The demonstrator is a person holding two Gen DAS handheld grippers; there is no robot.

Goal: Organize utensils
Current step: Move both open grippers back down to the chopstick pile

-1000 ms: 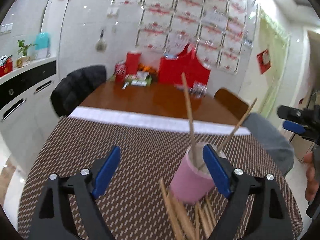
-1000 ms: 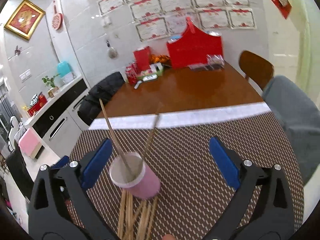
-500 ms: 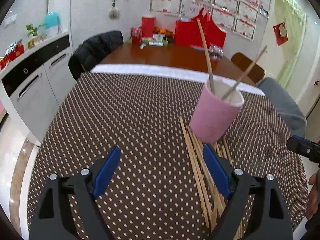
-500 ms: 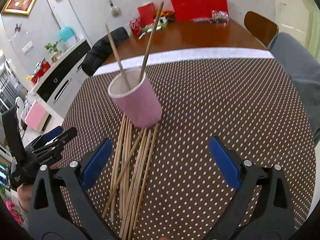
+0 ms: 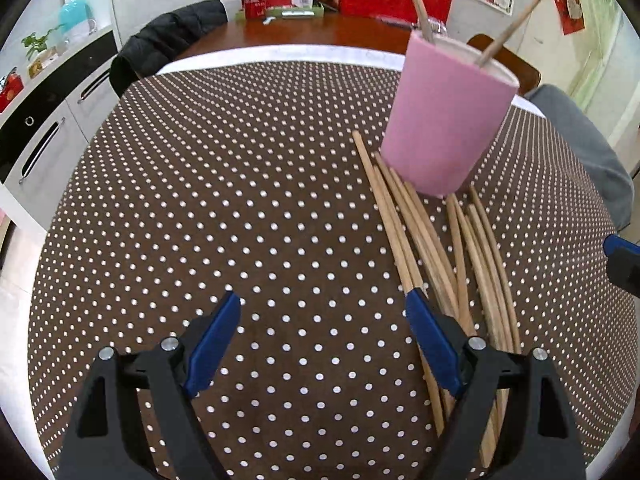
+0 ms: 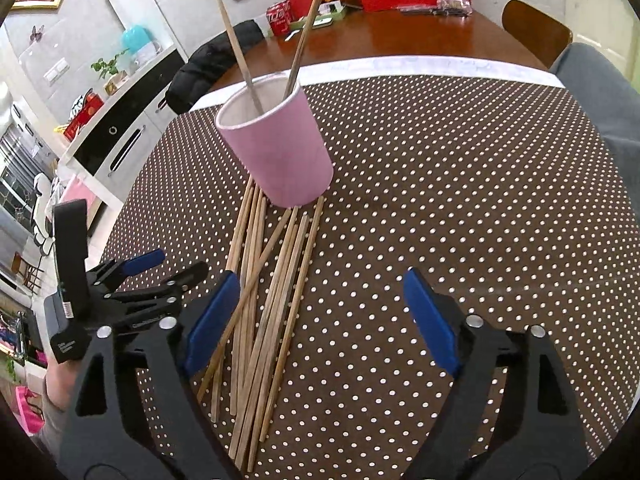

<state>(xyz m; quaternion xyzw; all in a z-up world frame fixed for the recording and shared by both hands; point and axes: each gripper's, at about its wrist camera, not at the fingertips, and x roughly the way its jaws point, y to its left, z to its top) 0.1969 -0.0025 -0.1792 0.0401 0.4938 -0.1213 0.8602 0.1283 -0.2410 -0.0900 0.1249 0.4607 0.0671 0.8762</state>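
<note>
Only the red cans [image 6: 280, 18] show white script, too blurred to read.

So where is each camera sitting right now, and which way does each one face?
Left wrist: rides the left gripper, angled down at the dotted tablecloth; the pink cup and loose chopsticks lie to its right; own open blue-padded jaws show, plus the right gripper's tip at the frame's right edge.
Right wrist: rides the right gripper, angled down with the chopsticks left of centre; own jaws closing with nothing between them, and the left gripper in a hand show at left.
Shared: cup holding two chopsticks, loose chopsticks, tablecloth.
</note>
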